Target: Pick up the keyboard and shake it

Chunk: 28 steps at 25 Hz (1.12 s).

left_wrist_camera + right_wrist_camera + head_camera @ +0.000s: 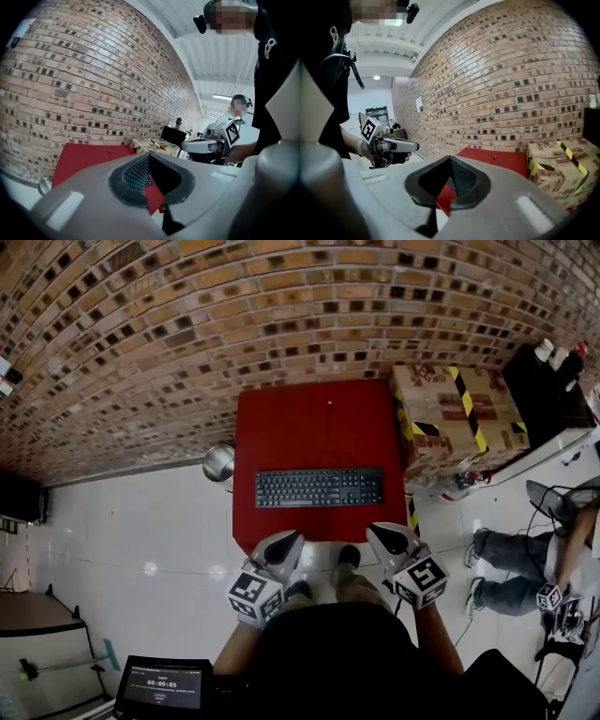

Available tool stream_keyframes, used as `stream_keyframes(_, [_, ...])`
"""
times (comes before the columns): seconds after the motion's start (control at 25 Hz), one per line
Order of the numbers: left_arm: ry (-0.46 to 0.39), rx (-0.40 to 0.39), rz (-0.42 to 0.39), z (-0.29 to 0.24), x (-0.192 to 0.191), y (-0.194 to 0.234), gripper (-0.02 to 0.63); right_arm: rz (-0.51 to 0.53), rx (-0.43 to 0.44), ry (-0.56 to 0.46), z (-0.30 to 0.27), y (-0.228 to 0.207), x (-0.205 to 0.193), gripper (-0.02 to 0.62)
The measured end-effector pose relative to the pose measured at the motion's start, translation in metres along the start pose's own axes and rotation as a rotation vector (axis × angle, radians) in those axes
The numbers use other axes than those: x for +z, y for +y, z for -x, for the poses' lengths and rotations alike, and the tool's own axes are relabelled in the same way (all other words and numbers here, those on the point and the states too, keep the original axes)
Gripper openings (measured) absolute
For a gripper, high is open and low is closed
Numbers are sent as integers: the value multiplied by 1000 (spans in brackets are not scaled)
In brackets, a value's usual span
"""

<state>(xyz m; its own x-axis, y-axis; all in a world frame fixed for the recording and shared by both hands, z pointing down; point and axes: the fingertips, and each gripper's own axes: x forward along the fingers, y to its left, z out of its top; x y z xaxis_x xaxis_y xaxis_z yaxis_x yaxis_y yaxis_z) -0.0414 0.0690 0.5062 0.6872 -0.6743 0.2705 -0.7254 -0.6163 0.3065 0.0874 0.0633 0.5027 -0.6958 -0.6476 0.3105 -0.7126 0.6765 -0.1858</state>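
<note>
**Q:** Where does the keyboard [319,488] lie?

**A:** It lies flat on the red worktop [281,423], long side across, in the 6 o'clock half near the front edge. Its cable [329,432] runs toward 12 o'clock. A box [459,413] with yellow-black tape stands at the worktop's 3 o'clock. A round metal vessel [218,463] sits on the floor at its 9 o'clock.

**Q:** And your two tools?

**A:** I hold both at the worktop's front edge, apart from the keyboard. My left hand-held gripper [292,539] is at the keyboard's 7 o'clock and my right hand-held gripper [373,532] at its 5 o'clock. Both point toward 12 o'clock. On each, the jaws are closed together with nothing between them.
</note>
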Motion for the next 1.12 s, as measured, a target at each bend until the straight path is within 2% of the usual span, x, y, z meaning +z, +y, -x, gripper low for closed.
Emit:
stream_keyframes(0.2, [13,51,11,-23,-1,4,14,-18,24,36,-1,-37,-11,-8])
stream_keyframes(0.4, [18,77,14,-37,2,11,14,-7,55,67,-8,-53,-11,-8])
stream_keyframes(0.72, [16,82,30,-47,3,37,14,13,78,108,-31,-55,-6,-8])
stream_keyframes(1.12, [40,88,73,-41,-1,78,14,2,62,145,-55,-57,-6,-8])
